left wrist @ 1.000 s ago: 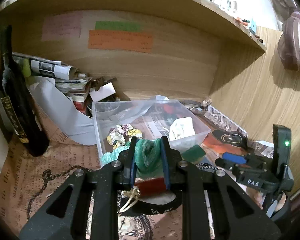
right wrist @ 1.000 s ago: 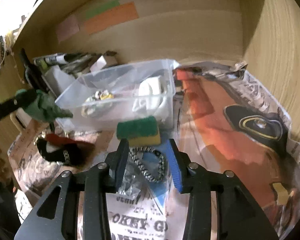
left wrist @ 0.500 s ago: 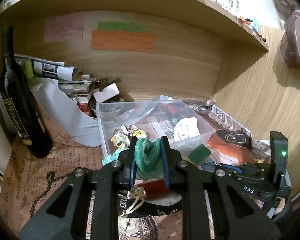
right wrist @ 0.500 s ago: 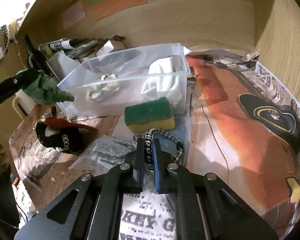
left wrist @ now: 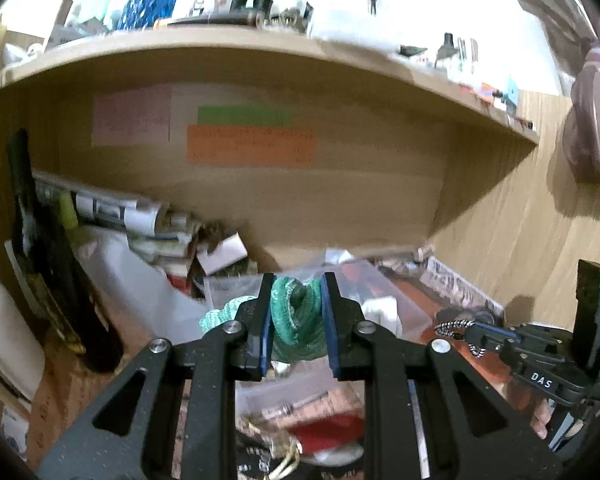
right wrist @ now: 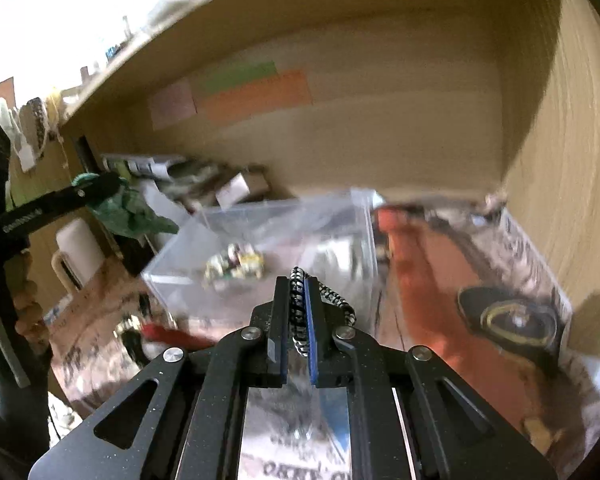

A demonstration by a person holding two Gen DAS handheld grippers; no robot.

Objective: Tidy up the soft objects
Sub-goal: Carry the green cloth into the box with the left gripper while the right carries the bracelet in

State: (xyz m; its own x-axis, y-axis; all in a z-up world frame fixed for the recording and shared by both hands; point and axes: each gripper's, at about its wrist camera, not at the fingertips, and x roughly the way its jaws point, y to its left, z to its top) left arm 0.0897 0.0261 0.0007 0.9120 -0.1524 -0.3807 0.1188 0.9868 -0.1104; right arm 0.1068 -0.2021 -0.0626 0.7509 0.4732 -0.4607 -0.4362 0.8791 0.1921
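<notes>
— Wood-panelled alcove under a shelf (left wrist: 260,52), paper-covered bench (right wrist: 452,312) below. What do the left tongs (left wrist: 296,314) hold?

— They are clamped on a bunched green cloth (left wrist: 296,320). It fills the gap between the blue pads (left wrist: 265,320), its long axis running up and down, and a paler tail sticks out to the left. In the right wrist view it hangs in the air left of the clear plastic bin (right wrist: 268,240), one corner pointing toward the bin.

— And the right tongs (right wrist: 298,316)?

— Closed on a black-and-white braided cord (right wrist: 298,300). Its gripped length runs along the fingers, pointing at the bin, with a loop bulging out to the right.

— Beyond them?

— Inside the bin lies a small patterned fabric piece (right wrist: 236,266). Behind it are stacked papers (left wrist: 116,210), a dark bottle (left wrist: 48,272) at left, and an orange note (left wrist: 252,146) on the back wall.
</notes>
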